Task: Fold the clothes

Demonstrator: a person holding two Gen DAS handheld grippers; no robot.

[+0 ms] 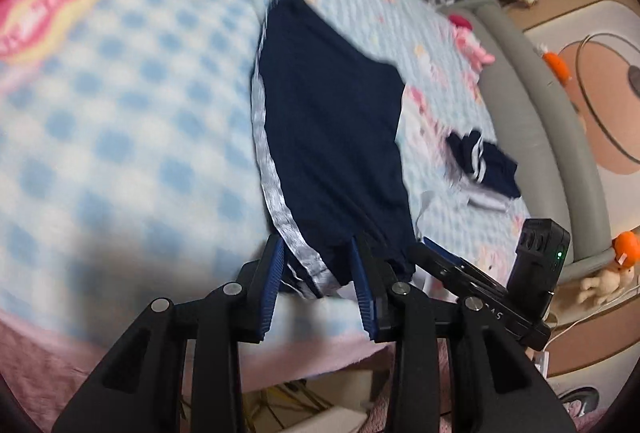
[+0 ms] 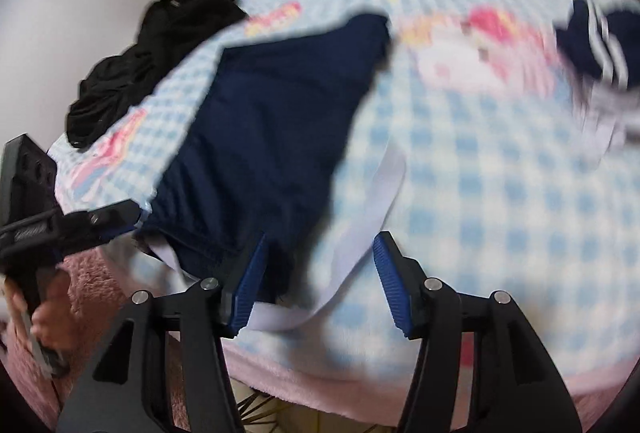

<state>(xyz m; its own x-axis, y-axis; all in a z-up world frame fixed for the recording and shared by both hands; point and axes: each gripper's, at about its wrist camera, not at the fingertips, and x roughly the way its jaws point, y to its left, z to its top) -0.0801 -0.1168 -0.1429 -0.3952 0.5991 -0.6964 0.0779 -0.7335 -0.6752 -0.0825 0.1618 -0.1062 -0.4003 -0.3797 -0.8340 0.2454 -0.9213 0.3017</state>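
Navy shorts [image 1: 328, 137] lie spread on the bed [image 1: 132, 113] ahead; left hand-held gripper [image 1: 320, 277] and right hand-held gripper [image 2: 320, 281] gape at their waistband, seemingly mid-fold; next, pinch it

Both views are evenly and softly lit by indoor light; no single source is visible. Motion blur is heavy: the checked blanket [image 1: 120, 105] smears across the left and centre of the left wrist view, and across the right half of the right wrist view. Gripper fingers [image 1: 272, 273] at the lower edge stay sharp. A soft grey shadow [image 1: 132, 253] lies at lower centre-left. Fisheye distortion bends straight lines, and dark vignetting rings every corner. No glare is visible.
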